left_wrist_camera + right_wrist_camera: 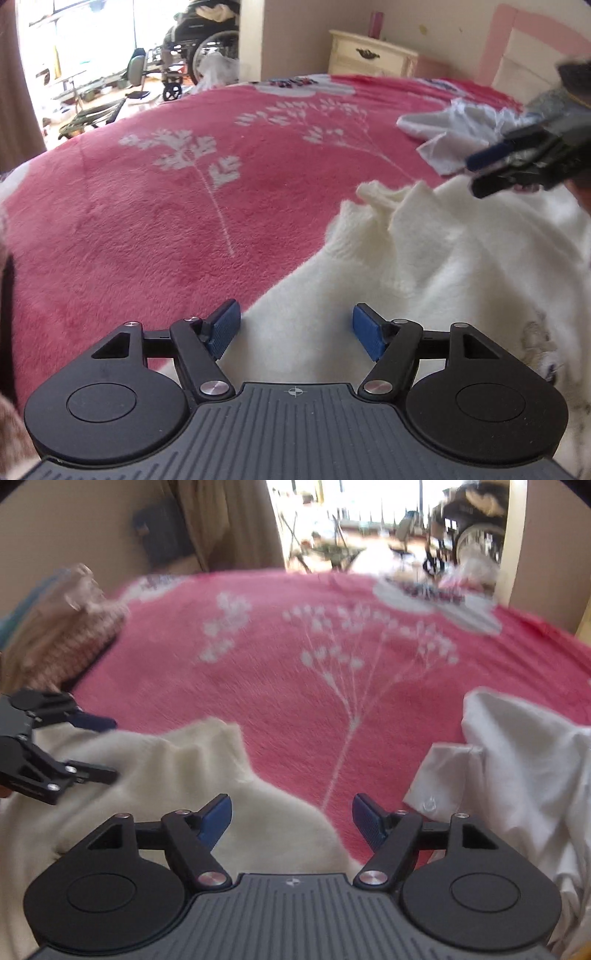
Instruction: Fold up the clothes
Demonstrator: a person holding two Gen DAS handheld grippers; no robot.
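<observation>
Checking left wrist view first: no legible brand, label or writing anywhere; only a small crosshair mark on the gripper body. Left gripper jaws apart, blue pads clear of any cloth, nothing clamped. Below and between them, a cream fleece garment, fluffy, rumpled, with a raised crumpled end toward the middle of the bed and a faint printed motif at the right edge, too blurred to identify. Lying on a pink blanket patterned with white sprigs. Right gripper at upper right above the garment, jaws apart, empty. Beyond it, a white cloth, thin and creased. Cream nightstand and wheelchair in background.

Turning to right wrist view, motion-blurred: again no readable text. Right gripper jaws spread, nothing between pads, hanging over the edge of the cream fleece garment and bare pink blanket. Left gripper at left edge, jaws apart over the garment. White cloth at right, with 1 small clear button visible. Beige knitted item at far left.
</observation>
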